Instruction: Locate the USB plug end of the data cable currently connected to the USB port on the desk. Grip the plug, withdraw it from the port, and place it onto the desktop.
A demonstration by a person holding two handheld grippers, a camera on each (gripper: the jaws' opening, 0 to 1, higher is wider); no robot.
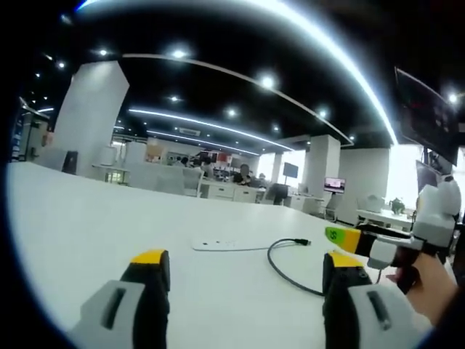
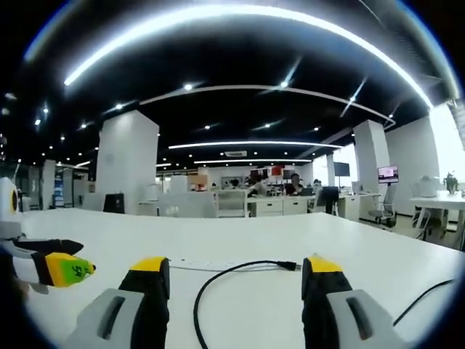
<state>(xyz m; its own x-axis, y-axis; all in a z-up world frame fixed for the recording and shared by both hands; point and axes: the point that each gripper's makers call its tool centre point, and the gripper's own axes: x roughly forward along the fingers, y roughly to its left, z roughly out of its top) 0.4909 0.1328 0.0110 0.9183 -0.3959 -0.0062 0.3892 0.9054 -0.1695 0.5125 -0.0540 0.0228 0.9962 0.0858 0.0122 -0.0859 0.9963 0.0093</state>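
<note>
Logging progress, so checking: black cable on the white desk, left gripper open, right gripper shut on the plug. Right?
Not quite. The right gripper is open and holds nothing; the right gripper view shows the plug lying on the desk ahead of its jaws. The rest stands: the cable is black, the desk white, the left gripper open.

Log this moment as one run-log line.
left gripper: open, empty | right gripper: open, empty | plug: lying on desk, free of both grippers | cable: loose on desk
</note>
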